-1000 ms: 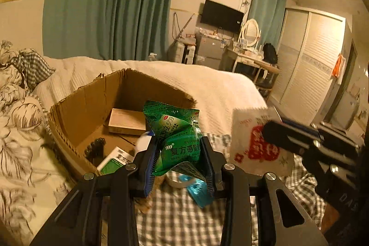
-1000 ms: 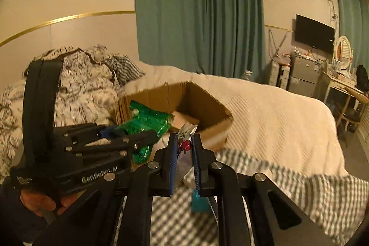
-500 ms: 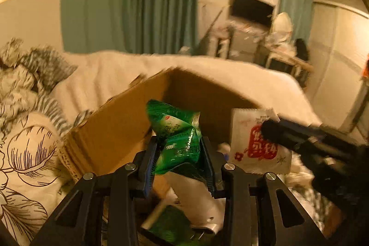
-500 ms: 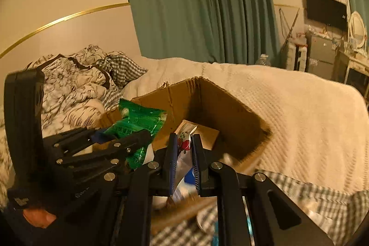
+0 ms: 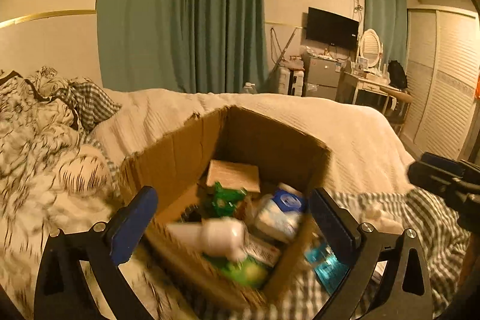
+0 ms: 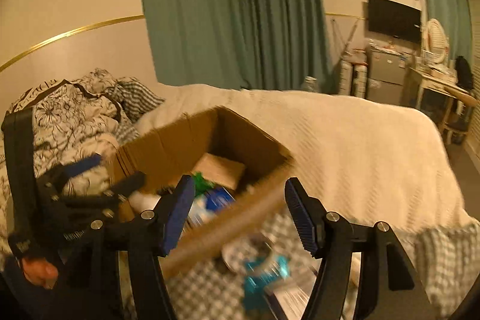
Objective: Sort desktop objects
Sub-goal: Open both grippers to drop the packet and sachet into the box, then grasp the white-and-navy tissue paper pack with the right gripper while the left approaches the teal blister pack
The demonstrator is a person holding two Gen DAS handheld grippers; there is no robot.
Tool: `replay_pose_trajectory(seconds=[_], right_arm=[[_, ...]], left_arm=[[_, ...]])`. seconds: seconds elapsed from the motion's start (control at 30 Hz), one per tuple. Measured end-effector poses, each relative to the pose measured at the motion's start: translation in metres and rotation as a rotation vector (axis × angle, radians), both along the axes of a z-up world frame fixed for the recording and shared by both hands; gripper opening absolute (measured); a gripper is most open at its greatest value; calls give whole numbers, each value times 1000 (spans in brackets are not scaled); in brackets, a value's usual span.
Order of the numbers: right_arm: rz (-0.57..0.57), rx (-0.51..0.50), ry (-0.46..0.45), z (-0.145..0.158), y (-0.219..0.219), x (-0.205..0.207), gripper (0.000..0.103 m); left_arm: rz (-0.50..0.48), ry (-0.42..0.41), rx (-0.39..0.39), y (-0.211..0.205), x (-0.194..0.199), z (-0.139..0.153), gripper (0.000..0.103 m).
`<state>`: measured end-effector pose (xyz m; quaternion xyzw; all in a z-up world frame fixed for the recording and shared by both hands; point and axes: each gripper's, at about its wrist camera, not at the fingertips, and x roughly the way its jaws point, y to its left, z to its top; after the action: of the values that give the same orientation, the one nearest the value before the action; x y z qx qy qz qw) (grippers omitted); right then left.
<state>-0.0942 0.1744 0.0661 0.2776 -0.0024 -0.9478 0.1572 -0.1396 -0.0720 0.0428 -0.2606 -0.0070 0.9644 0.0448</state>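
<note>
Cardboard box [image 5: 186, 146] on bed [image 5: 360, 134]; bottle [image 5: 219, 236], packets [image 5: 279, 215], small carton [image 5: 234, 174] inside. Pillows [image 5: 45, 122] left of box. Curtain [image 5: 180, 14] behind bed.

Both views ride on the hand-held grippers and look forward and downward along their fingers, close above a cardboard box [image 5: 186, 146] on the bed [image 5: 345, 128]. The left wrist view looks straight into the box from its near corner. The right wrist view sits just to the right, facing the box's near right edge [image 6: 240, 218]. Both share the box, bed, green curtains [image 6: 234, 8] and television [image 5: 331, 27].
</note>
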Motion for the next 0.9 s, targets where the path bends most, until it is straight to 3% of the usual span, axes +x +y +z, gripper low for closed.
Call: replay_pose_trajectory(seconds=[0.17, 0.37, 0.43, 0.57, 0.7, 0.9], right_arm=[[-52, 44, -8, 3, 46, 49, 63], [-78, 43, -44, -17, 88, 81, 64], [-78, 22, -68, -33, 98, 83, 69], [-77, 39, -99, -72, 105, 83, 70], [-60, 21, -145, -114, 104, 82, 70], [-49, 9, -213, -138, 98, 63, 77]], left_arm=[[-51, -47, 44, 25, 36, -2, 103], [-80, -120, 35, 67, 63, -37, 103], [-95, -149, 21, 79, 66, -54, 103], [-107, -216, -14, 99, 60, -86, 103], [-103, -232, -16, 103, 56, -117, 103], [-67, -323, 26, 96, 43, -162, 103]])
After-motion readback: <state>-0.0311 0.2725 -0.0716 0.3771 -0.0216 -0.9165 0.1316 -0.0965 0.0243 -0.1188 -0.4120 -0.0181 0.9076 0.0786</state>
